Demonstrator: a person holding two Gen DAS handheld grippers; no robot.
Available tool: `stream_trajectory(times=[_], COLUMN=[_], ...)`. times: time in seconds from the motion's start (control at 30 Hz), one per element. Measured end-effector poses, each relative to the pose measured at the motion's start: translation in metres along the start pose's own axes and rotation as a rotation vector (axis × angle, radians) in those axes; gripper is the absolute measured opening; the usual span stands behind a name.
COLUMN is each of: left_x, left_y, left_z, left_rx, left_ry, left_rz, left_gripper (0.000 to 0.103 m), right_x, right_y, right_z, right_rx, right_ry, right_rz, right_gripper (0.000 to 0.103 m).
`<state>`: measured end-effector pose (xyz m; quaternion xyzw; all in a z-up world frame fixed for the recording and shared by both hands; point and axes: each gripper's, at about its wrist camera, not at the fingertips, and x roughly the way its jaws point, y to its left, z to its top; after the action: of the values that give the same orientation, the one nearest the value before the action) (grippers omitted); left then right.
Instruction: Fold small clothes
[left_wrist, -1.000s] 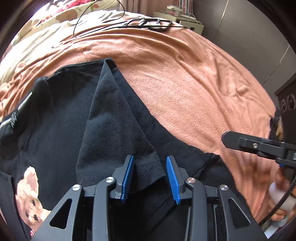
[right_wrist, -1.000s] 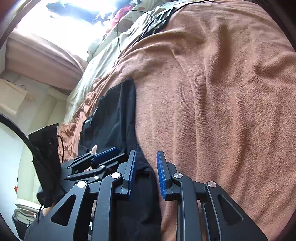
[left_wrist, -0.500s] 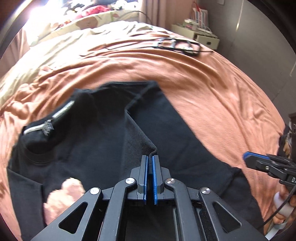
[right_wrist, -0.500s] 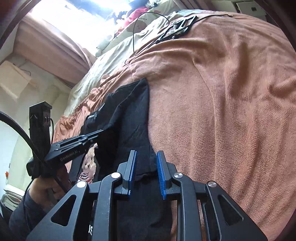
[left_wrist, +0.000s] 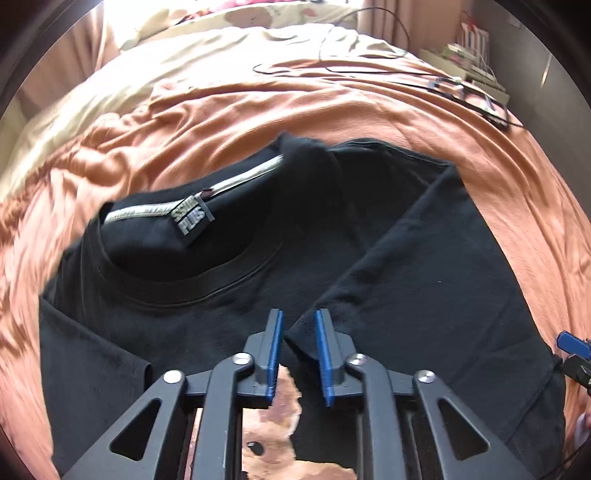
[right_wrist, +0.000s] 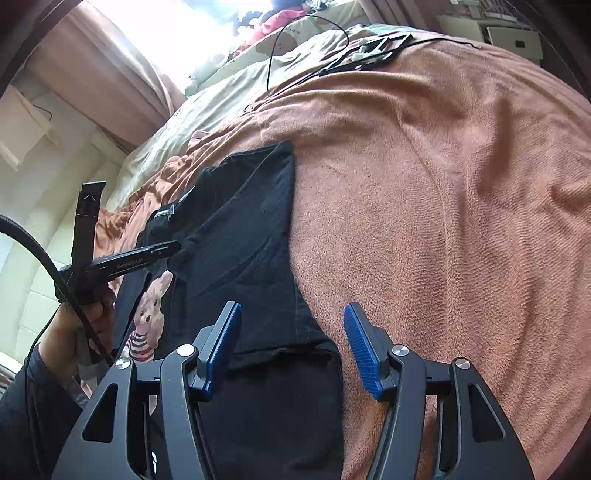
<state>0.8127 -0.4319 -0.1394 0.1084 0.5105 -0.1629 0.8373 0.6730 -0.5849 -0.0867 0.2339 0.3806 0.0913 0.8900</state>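
Observation:
A black T-shirt (left_wrist: 424, 280) with a bear print (left_wrist: 280, 435) lies on the orange blanket (left_wrist: 369, 110), neck label (left_wrist: 192, 218) facing up. Its right side is folded inward as a flap (left_wrist: 369, 266). My left gripper (left_wrist: 300, 350) is open, pads slightly apart, and the flap's corner lies between them. In the right wrist view the left gripper (right_wrist: 173, 251) touches that flap, held by a hand (right_wrist: 88, 321). My right gripper (right_wrist: 293, 347) is wide open just above the shirt's lower edge (right_wrist: 280, 350), holding nothing. Its blue tip (left_wrist: 570, 343) shows at the left view's right edge.
A black cable (left_wrist: 332, 66) and a black frame-like object (left_wrist: 469, 96) lie on the far part of the blanket. A cream duvet (left_wrist: 184, 62) covers the head of the bed. A bedside cabinet (right_wrist: 513, 40) stands at the far right, curtains (right_wrist: 99, 77) behind.
My left gripper shut on the sleeve edge, carried it inward over the shirt, and has now parted its pads. My right gripper has opened from a narrow gap to wide.

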Motion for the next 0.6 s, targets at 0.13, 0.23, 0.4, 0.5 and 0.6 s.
stream_trajectory(times=[0.13, 0.23, 0.4, 0.5, 0.6], left_x=[-0.006, -0.012, 0.003, 0.014, 0.018], left_y=[0.009, 0.006, -0.005, -0.005, 0.006], left_z=[0.0, -0.001, -0.006, -0.012, -0.017], left_rx=[-0.021, -0.012, 0.043, 0.058, 0.018], left_ry=[-0.03, -0.081, -0.046, -0.005, 0.019], left_rz=[-0.021, -0.033, -0.045, -0.004, 0.001], left_gripper=[0.057, 0.076, 0.076, 0.076, 0.077], right_x=[0.003, 0.005, 0.01, 0.016, 0.019], right_y=[0.007, 0.012, 0.025, 0.031, 0.043], right_z=[-0.004, -0.006, -0.011, -0.015, -0.018], right_rx=[-0.027, -0.044, -0.115, -0.147, -0.188], right_ry=[0.004, 0.006, 0.01, 0.021, 0.024], right_rz=[-0.021, -0.03, -0.097, -0.146, -0.221], right_gripper=[0.062, 0.062, 0.062, 0.062, 0.062])
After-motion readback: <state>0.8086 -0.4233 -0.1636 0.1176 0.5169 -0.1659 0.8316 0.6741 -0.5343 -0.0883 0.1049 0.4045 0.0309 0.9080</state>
